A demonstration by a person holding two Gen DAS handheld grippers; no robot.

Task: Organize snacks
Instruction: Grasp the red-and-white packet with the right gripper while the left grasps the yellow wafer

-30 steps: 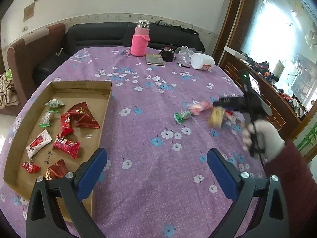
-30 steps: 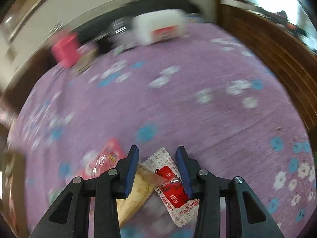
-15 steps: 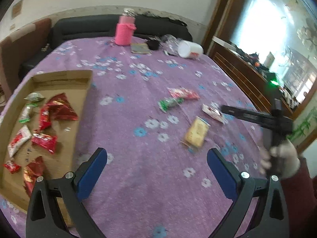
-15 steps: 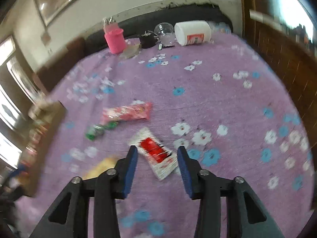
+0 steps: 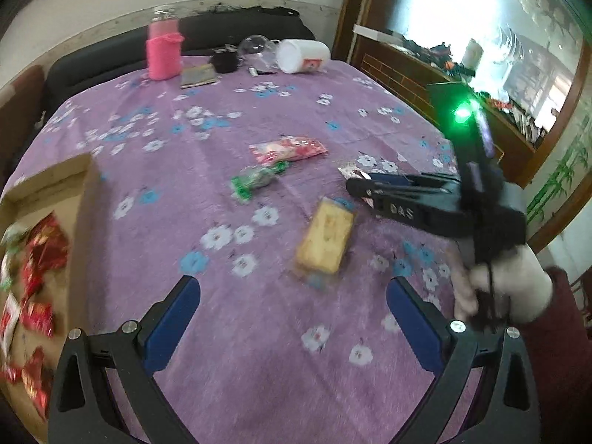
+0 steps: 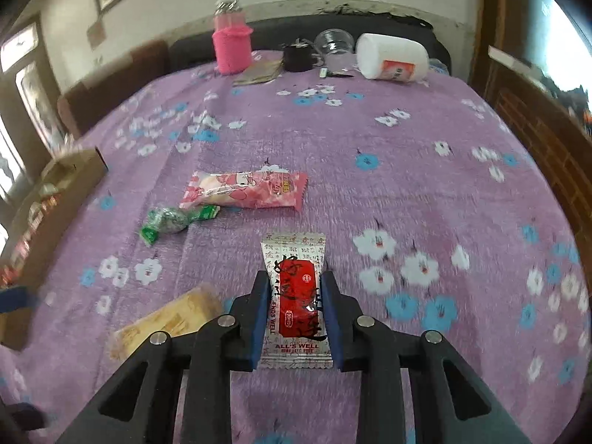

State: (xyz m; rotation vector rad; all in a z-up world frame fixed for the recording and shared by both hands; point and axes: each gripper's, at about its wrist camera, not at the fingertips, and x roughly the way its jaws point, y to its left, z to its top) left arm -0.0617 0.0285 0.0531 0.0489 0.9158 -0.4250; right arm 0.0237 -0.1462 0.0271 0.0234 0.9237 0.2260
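Observation:
Four loose snacks lie on the purple flowered tablecloth: a silver and red packet (image 6: pixel 296 296), a yellow cake bar (image 5: pixel 325 236) (image 6: pixel 166 322), a green candy (image 6: pixel 174 220) (image 5: pixel 255 181) and a pink packet (image 6: pixel 246 190) (image 5: pixel 288 150). My right gripper (image 6: pixel 296 298) is low over the silver and red packet, jaws partly open on either side of it; it also shows in the left wrist view (image 5: pixel 360 185). My left gripper (image 5: pixel 292 301) is wide open and empty, just short of the cake bar. The cardboard tray (image 5: pixel 83 185) at the left holds several red packets.
At the table's far end stand a pink-sleeved bottle (image 6: pixel 231 46), a white tub on its side (image 6: pixel 392 57), a clear cup (image 6: pixel 333 46), a black object (image 6: pixel 298 57) and a flat booklet (image 6: pixel 259 72). A dark sofa is behind. A wooden cabinet is to the right.
My right gripper let go of the cake bar, which now lies on the cloth, then moved over the silver and red packet. My left gripper swung right, toward the loose snacks.

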